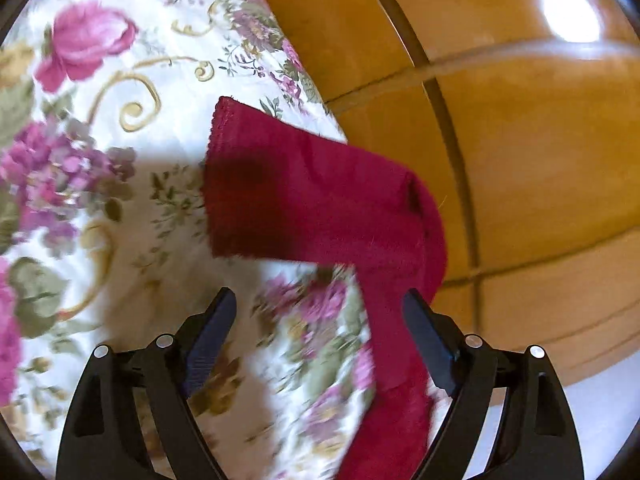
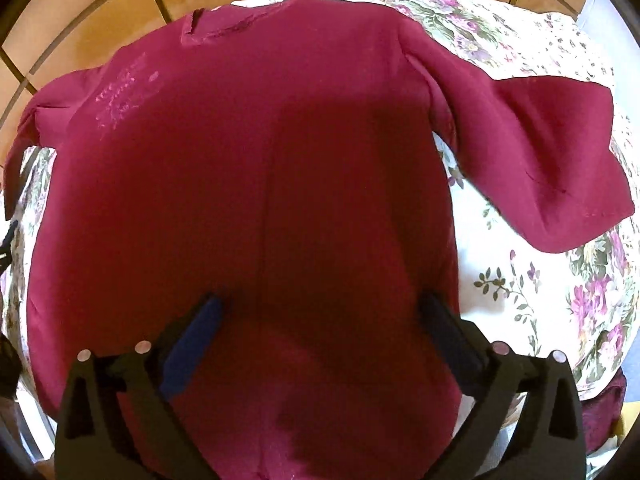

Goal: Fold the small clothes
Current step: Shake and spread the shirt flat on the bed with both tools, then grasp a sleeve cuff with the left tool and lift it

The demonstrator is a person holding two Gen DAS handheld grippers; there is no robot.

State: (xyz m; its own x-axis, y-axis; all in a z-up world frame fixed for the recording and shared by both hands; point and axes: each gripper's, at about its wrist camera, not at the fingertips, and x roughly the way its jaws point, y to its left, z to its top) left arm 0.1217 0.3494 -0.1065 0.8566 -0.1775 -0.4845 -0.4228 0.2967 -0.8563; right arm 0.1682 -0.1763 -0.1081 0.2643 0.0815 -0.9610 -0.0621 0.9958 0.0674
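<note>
- Your left gripper point(image 1: 316, 300) is spread wide and holds nothing; the shirt point(image 2: 256, 184) sleeve point(image 1: 304, 200) lies just ahead of it, its long axis running left to right, cuff toward the left on the floral surface point(image 1: 120, 80).
- Your right gripper point(image 2: 320, 308) is also wide open and empty, above the shirt's lower body, collar point(image 2: 240, 20) farthest away.
- The left sleeve is nearer your left gripper, so I'd fold it first.

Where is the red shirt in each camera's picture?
Left wrist: only one sleeve of the red shirt shows, in the middle, running down past the right finger of the left gripper.
Right wrist: the whole shirt fills the middle, spread flat, under the right gripper.
Shared landmark: the flowered cloth underneath.
</note>
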